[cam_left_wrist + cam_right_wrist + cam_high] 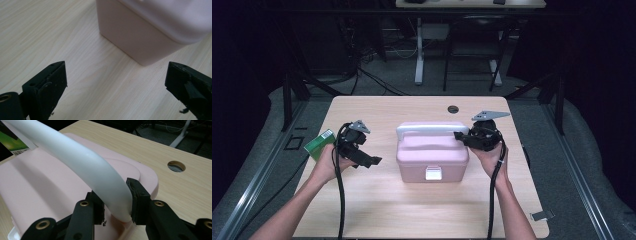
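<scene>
With the right tool (117,202) clenched only on one end of the white curved plastic handle (82,167) of the pink lidded plastic box (432,155) mid-table (377,210), and the left tool (116,87) released beside it, the smooth handle might slip free.

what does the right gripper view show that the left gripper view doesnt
The right gripper view shows the right gripper shut on the white handle of the pink box, at the handle's near end, plus the box's lid, a round hole in the table and a bit of the green carton.

The left gripper view shows the left gripper open with bare tabletop between its jaws, facing a lower corner of the box.

Both share the pink box and the wooden table.
</scene>
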`<state>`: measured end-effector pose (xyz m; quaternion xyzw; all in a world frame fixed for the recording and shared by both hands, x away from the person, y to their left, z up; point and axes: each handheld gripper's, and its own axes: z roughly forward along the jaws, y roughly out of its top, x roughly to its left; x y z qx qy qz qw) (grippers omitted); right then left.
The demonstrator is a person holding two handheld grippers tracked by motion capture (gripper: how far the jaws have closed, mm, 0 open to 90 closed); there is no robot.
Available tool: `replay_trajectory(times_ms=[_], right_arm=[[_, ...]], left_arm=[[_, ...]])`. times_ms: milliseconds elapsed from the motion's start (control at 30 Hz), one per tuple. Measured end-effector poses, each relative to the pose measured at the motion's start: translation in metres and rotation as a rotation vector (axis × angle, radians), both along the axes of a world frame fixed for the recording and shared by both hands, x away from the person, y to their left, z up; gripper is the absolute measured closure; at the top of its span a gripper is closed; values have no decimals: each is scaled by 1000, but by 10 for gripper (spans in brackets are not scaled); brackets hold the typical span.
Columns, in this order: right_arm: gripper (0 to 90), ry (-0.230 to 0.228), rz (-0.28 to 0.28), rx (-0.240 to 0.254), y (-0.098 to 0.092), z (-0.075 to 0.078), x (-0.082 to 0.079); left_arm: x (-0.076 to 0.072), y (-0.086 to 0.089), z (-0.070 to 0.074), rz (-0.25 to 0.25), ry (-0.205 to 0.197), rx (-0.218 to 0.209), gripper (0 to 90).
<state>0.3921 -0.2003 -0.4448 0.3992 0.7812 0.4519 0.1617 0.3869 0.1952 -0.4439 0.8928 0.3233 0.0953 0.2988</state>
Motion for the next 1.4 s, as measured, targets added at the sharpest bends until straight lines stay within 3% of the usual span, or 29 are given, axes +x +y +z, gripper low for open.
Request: replay_trajectory(times_ms=[500,833,1067,1400], right_arm=[[683,3,-6,8,27,-1,-6],[685,4,-1,3,36,0,-7],[685,7,-7,2,44,0,-8],[686,-7,11,-7,55,0,-10]], left_arm=[[0,-11,16,-4,-55,-87,107],[8,-24,17,-5,-78,-92,178],[12,-23,15,0,-88,-136,322],[7,-24,17,-1,-125,-131,556]])
